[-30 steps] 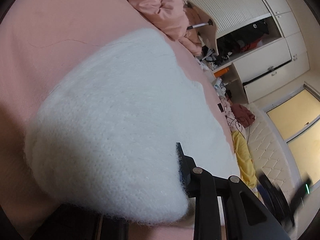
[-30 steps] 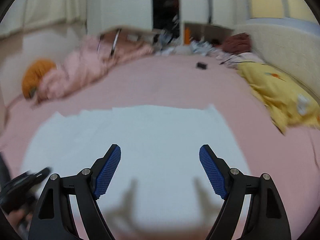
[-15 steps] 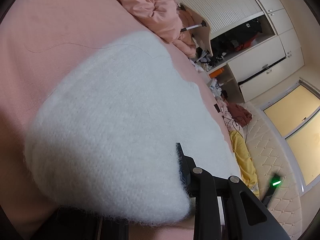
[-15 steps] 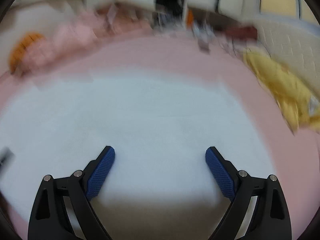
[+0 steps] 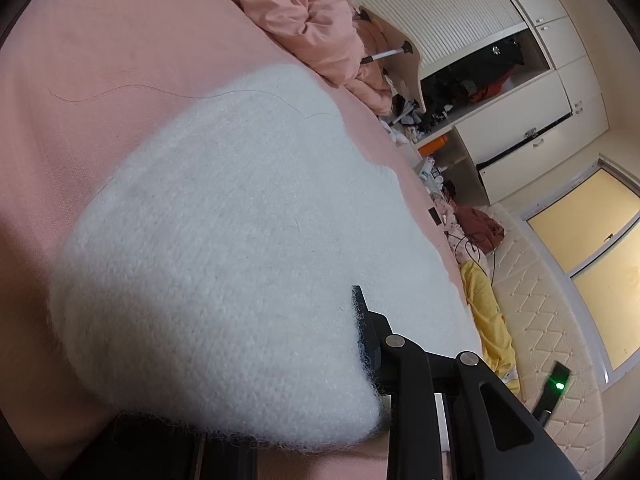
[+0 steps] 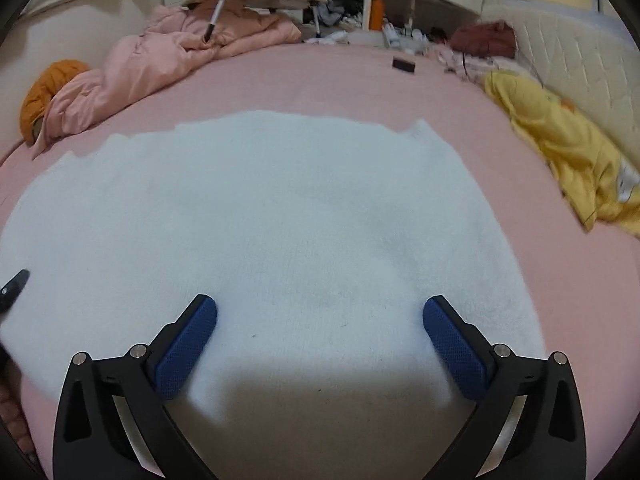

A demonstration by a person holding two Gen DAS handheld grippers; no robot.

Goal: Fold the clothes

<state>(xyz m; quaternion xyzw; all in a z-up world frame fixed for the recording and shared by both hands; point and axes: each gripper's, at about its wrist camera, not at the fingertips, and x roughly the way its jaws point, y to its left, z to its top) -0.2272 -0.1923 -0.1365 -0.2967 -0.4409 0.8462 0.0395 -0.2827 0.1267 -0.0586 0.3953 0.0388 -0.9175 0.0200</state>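
Note:
A fluffy white knit garment (image 6: 280,216) lies spread flat on a pink bed sheet (image 6: 304,76). My right gripper (image 6: 320,320) is open and empty, low over the garment's near edge, blue pads (image 6: 188,340) wide apart. In the left wrist view the same white garment (image 5: 224,248) fills the middle. Its near corner bulges over my left gripper (image 5: 360,360). Only the right finger (image 5: 400,364) shows; the knit hides the pads, and the corner looks pinched between them.
A crumpled pink duvet (image 6: 160,60) and an orange bundle (image 6: 44,92) lie at the far left. A yellow garment (image 6: 568,148) lies at the right by a quilted headboard (image 6: 572,52). A small dark object (image 6: 403,64) sits on the far sheet. Cluttered shelves (image 6: 360,4) stand beyond.
My right gripper has moved forward and down over the white garment, and its view has settled from blur. The left gripper has kept its place on the garment's corner.

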